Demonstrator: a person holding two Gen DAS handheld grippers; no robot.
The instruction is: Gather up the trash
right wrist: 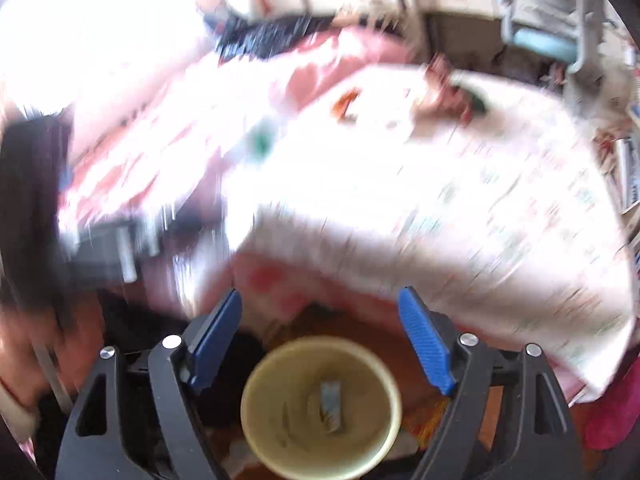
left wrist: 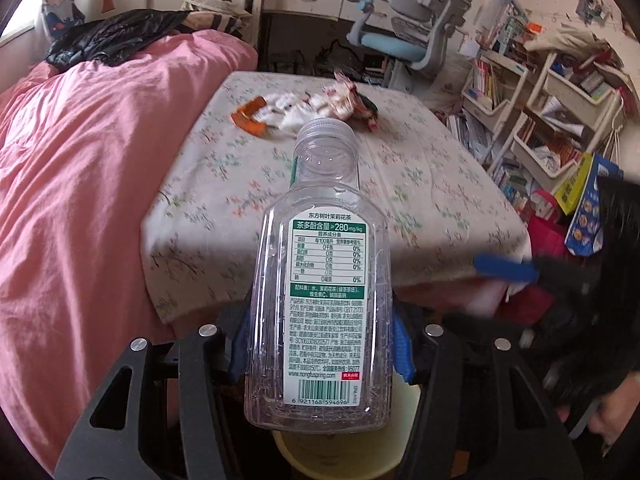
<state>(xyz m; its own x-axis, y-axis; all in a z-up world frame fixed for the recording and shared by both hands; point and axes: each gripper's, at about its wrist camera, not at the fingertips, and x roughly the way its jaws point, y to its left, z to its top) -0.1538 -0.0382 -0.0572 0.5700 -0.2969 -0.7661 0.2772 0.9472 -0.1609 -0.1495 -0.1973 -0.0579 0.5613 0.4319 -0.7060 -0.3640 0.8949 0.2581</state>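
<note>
My left gripper (left wrist: 320,344) is shut on an empty clear plastic tea bottle (left wrist: 320,280) with a green and white label, held above a pale yellow bin (left wrist: 344,456). Crumpled wrappers and tissue (left wrist: 312,110) lie at the far end of the floral-cloth table (left wrist: 420,184). My right gripper (right wrist: 320,340) is open and empty, above the yellow bin (right wrist: 320,408), which holds a small scrap. The right wrist view is badly blurred. The right gripper's blue finger (left wrist: 504,268) shows at the right of the left wrist view.
A pink quilt on a bed (left wrist: 80,180) lies left of the table. A grey and blue desk chair (left wrist: 416,32) stands behind it. Crowded bookshelves (left wrist: 540,112) and bags fill the right side.
</note>
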